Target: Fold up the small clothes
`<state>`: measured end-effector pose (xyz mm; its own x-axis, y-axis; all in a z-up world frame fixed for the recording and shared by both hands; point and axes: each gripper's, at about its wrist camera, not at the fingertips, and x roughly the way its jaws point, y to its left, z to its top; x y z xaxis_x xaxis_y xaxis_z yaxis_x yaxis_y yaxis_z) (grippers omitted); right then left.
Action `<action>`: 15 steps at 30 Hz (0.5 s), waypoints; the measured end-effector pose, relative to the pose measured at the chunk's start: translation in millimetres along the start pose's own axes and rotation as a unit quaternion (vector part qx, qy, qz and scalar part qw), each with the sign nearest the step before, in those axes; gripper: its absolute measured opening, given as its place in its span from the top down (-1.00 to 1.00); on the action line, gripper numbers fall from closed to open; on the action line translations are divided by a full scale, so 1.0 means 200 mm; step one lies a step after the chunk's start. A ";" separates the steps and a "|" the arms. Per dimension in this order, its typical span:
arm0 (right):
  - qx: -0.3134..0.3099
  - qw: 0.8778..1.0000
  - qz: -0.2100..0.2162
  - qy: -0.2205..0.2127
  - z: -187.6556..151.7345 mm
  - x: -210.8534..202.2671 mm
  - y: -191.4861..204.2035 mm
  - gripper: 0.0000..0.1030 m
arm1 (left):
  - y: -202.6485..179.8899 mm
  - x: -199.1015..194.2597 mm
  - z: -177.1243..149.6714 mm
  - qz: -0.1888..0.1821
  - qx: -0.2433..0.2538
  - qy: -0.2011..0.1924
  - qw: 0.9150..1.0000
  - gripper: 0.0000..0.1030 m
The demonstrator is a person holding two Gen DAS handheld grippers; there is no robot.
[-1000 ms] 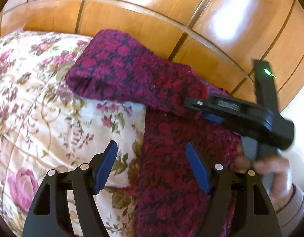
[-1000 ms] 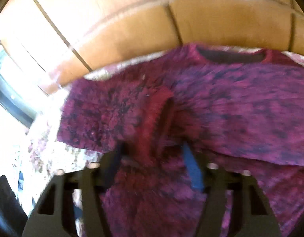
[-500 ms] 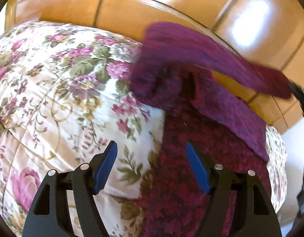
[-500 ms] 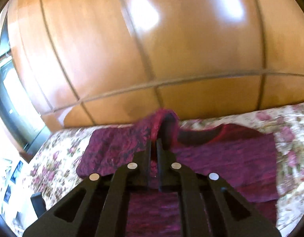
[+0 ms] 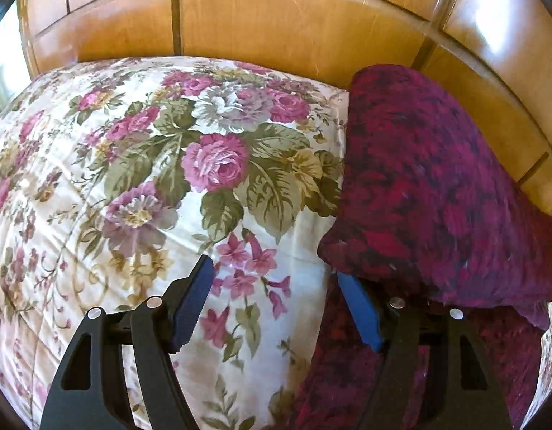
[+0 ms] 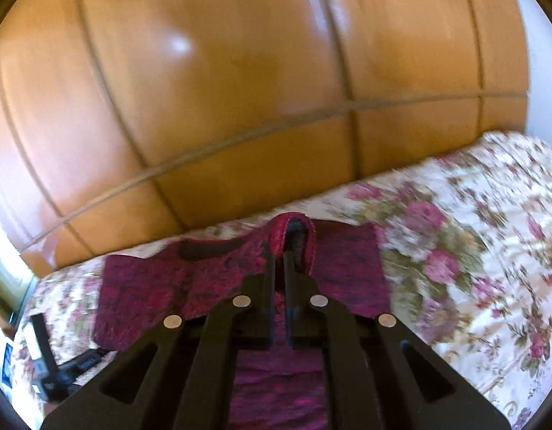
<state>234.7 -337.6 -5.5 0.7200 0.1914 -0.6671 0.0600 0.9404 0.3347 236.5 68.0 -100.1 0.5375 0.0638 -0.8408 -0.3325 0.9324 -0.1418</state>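
Magenta sweater (image 6: 347, 268) cuff pinched in right tongs (image 6: 280, 251); left tongs (image 5: 276, 286) spread over bedspread (image 5: 132, 179), sweater edge.

Left gripper (image 5: 272, 299): black frame, blue pads, silver screws; right gripper (image 6: 280, 251): black, silver screws.
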 end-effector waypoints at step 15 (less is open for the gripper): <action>0.015 0.995 -0.081 0.062 -0.25 0.14 -0.24 0.93 | 0.12 -0.09 -0.04 -0.015 -0.012 -0.018 1.000 -0.25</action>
<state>217.7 -363.1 -72.6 0.6079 0.0732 -0.7906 0.1906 0.9532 0.2348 213.0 85.7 -91.9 0.5747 0.0493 -0.8169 -0.3338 0.9255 -0.1789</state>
